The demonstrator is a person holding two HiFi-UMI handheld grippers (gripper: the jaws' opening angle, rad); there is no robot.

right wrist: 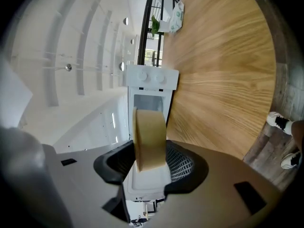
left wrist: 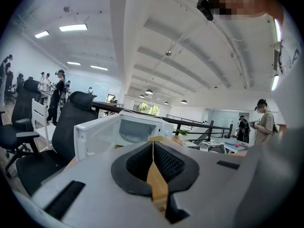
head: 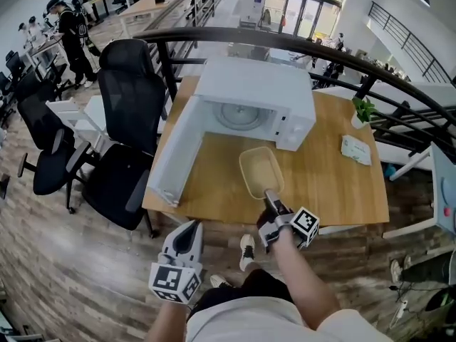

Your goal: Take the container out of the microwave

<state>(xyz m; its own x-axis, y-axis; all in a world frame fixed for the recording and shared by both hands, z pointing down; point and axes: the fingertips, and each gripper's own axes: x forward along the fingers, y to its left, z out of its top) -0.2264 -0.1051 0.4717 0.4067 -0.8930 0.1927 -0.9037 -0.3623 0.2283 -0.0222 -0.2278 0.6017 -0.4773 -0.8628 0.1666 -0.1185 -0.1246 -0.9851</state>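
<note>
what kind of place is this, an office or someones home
Most likely an open-plan office on an upper level: black swivel chairs stand beside the wooden table, a person stands among desks further back, and a black railing overlooks a lobby below.

Right gripper (head: 272,197) grips container (head: 260,171) (microwave (head: 256,84) stands open).

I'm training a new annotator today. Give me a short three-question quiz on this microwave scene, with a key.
1. True or false: the microwave stands open.
2. Which tongs grip the container? A) left B) right C) both
3. Fill in: the left tongs are ___ (open or shut).
Key: 1 true; 2 B, the right tongs; 3 shut, with nothing between them.
</note>
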